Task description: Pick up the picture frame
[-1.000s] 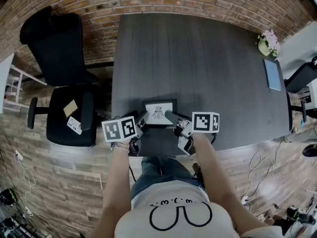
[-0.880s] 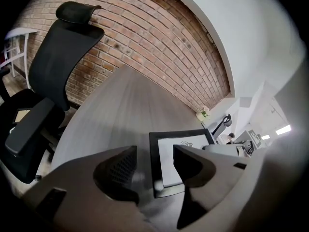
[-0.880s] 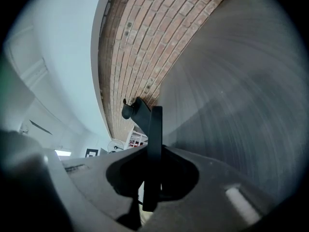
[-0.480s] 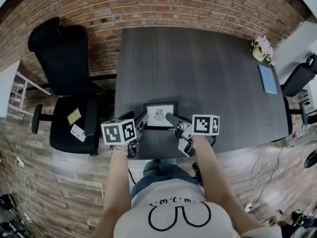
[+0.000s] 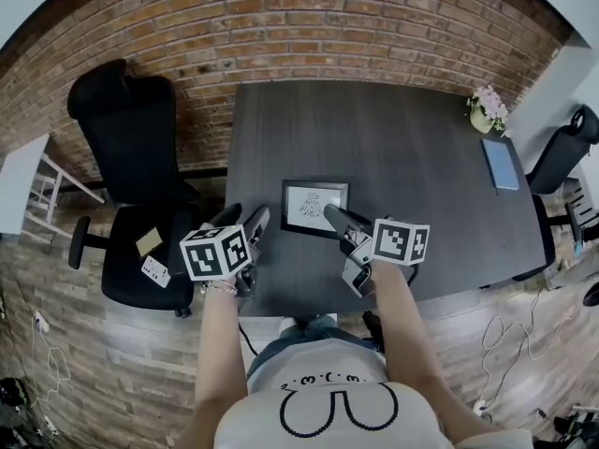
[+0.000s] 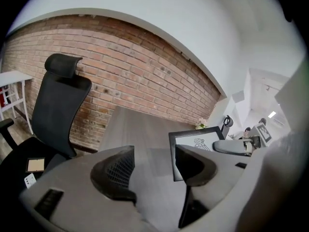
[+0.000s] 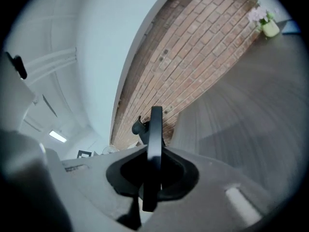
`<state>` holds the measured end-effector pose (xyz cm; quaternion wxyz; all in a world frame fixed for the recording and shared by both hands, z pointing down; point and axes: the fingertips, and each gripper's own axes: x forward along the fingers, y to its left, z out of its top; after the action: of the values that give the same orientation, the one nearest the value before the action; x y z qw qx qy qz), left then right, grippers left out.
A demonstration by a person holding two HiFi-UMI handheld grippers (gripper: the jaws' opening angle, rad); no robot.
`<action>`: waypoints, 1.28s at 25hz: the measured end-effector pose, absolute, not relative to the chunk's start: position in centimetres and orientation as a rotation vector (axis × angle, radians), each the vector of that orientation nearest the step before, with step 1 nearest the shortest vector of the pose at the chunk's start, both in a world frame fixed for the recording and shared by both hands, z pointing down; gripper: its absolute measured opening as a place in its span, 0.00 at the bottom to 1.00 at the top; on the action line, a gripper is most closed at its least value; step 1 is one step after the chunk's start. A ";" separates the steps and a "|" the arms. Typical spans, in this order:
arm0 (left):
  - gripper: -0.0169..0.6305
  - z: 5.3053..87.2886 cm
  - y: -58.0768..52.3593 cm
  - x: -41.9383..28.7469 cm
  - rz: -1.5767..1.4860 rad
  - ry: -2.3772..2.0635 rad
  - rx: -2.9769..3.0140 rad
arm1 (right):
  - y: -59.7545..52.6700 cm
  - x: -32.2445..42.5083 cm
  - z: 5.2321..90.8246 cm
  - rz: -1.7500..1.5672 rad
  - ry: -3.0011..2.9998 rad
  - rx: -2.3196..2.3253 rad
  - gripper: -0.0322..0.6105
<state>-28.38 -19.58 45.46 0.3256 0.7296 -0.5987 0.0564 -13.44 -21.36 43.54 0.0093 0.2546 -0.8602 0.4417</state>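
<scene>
The picture frame [image 5: 315, 206], black with a white drawing, is raised off the dark table [image 5: 402, 157] near its front edge. My right gripper [image 5: 330, 215] is shut on the frame's right edge. In the right gripper view the frame [image 7: 156, 129] shows edge-on, pinched between the jaws of my right gripper [image 7: 153, 170]. My left gripper [image 5: 241, 221] stands open to the frame's left, apart from it. Its jaws have just been opening, and nothing is between them. The left gripper view shows my left gripper [image 6: 152, 158] with the frame [image 6: 200, 141] past its right finger.
A black office chair [image 5: 131, 157] stands left of the table, with small cards [image 5: 150, 243] on its seat. A flower vase [image 5: 487, 110] and a blue notebook [image 5: 501, 164] sit at the table's far right. Another chair [image 5: 571, 148] is beyond them. A brick wall runs behind.
Both grippers have risen. The frame came up off the table in the right gripper. The left gripper, earlier at the frame's left edge, has let go and moved off to the left.
</scene>
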 end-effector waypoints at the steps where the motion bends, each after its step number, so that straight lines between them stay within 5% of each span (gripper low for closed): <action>1: 0.43 44.6 -19.8 -28.6 0.135 -1.590 1.929 | -21.7 -13.3 42.5 1.328 -2.713 0.815 0.09; 30: 0.41 26.0 -20.9 -30.3 -0.094 -2.008 2.358 | -23.8 -7.6 22.9 -0.183 -2.788 1.511 0.09; 31: 0.39 25.8 -20.7 -30.4 -0.095 -2.027 2.363 | -23.7 -7.6 22.8 -0.192 -2.789 1.517 0.09; 32: 0.15 25.7 -20.5 -30.6 -0.093 -2.056 2.360 | -23.7 -7.6 22.8 -0.200 -2.787 1.521 0.09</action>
<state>-30.59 -20.54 25.66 0.0052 0.7536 -0.6566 -0.0296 -7.63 -23.68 22.78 -0.0201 0.4780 -0.8759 -0.0629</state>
